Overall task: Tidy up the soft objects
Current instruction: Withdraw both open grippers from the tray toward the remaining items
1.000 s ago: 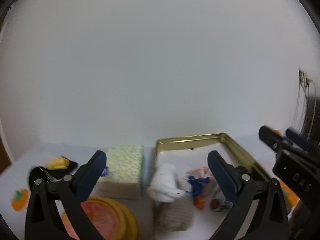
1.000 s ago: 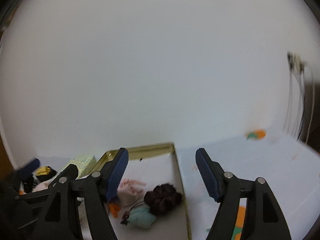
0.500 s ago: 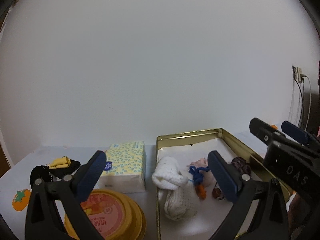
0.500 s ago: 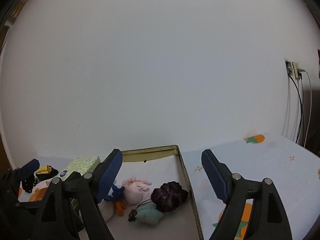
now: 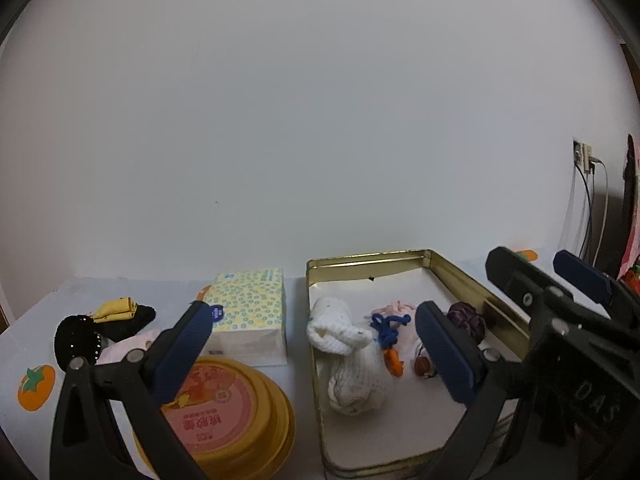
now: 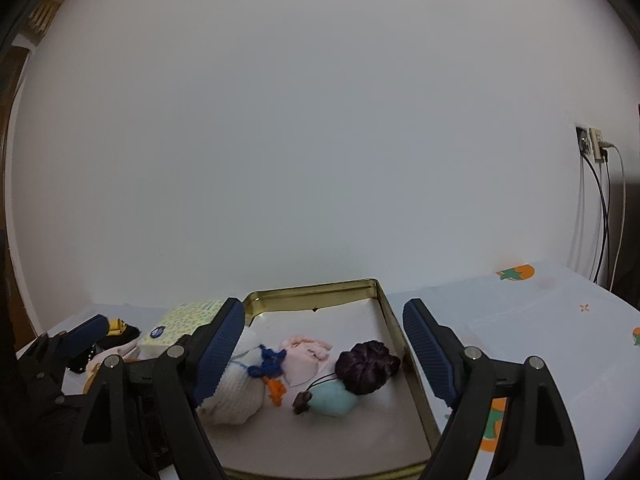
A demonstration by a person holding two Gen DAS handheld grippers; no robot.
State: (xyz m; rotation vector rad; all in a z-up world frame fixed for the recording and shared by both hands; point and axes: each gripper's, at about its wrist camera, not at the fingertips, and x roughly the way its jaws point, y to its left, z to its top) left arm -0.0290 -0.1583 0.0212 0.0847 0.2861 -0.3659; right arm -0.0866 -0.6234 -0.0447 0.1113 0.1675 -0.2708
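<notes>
- While both claws hang wide open and empty over the counter (image 5: 24, 332), we judge the step to be a pause between placements: several soft things already lie in the tin (image 6: 386, 308), others wait outside it.
- In the tin we see a white sock (image 5: 352, 364), a pink toy (image 6: 304, 358), a dark scrunchie (image 6: 366, 366) and a teal pouch (image 6: 332, 398), bunched in its middle.
- Still out, at the left of the left view, lie a black-and-yellow bundle (image 5: 120, 314) and a black band (image 5: 76, 338).
- The left claw (image 5: 310, 354) frames the gap between the tissue pack (image 5: 250, 316) and the tin; the bundle sits left of its left finger, near but apart.
- The right claw (image 6: 324, 356) frames the tin's contents, touching none.
- Next, we reckon, the left claw must swing left, drop over the bundle, and close gently.
</notes>
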